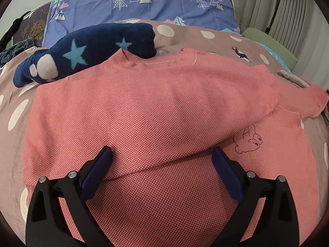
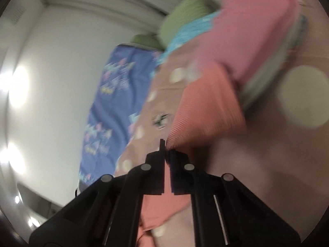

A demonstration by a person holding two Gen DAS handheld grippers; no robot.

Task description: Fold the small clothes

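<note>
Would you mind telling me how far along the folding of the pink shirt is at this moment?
Done: the pink shirt lies spread on the dotted bedspread, one side already folded over its middle. In hand: the right claw is shut on a corner of the shirt, seemingly lifted; the left claw hovers open over the fold. Left: the right sleeve still sticks out, and the final folds remain.

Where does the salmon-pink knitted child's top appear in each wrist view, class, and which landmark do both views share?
Left wrist view: the salmon-pink knitted top fills the centre, spread on the bed ahead of the open left gripper.
Right wrist view: blurred; its edge sits centre-right, pinched in the right gripper.
Shared landmark: the blue tree-print bedding.
</note>
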